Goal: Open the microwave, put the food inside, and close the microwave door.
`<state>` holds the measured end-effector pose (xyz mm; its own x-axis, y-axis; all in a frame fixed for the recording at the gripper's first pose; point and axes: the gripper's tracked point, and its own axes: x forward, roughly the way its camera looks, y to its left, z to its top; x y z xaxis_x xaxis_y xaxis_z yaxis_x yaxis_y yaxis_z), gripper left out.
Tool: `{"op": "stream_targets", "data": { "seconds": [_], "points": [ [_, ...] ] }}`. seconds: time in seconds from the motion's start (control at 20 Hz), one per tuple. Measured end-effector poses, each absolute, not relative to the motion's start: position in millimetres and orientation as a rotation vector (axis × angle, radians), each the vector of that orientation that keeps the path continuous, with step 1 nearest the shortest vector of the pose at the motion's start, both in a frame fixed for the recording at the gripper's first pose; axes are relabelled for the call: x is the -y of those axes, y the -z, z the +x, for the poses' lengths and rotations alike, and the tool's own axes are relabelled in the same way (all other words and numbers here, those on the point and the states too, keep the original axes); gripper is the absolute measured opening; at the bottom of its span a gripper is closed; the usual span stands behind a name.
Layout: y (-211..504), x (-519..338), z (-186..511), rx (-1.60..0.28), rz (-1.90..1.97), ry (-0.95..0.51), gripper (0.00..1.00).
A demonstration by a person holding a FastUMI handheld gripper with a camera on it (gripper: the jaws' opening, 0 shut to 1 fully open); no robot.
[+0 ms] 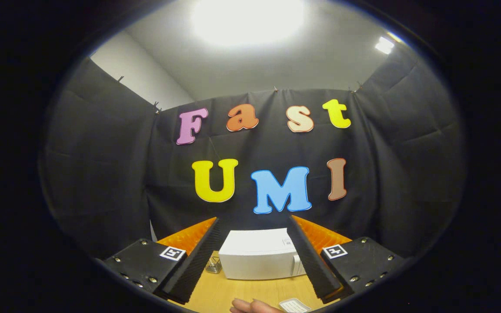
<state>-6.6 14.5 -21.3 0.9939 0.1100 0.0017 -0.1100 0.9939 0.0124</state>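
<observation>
Microwave (pixel 259 254) door closed, claw (pixel 252 226) fingers apart

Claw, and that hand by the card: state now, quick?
Claw: open, holding nothing; microwave sits beyond, door shut.
Hand: resting on table, holding nothing visible.

White microwave (pixel 259 254) on a light wood-grain table (pixel 242 292); a shiny silver object (pixel 213 265) sits just left of it; plain black cloth wall (pixel 102 174) behind, pale grey ceiling (pixel 250 74) with bright white lights above; a white card (pixel 294 305) lies near
</observation>
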Motion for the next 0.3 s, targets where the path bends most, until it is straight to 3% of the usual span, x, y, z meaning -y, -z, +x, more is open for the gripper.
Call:
{"op": "stream_targets", "data": {
  "seconds": [0.3],
  "points": [
    [22.4,-17.8,-3.0,-0.005,-0.009,-0.100,0.99]
  ]
}}
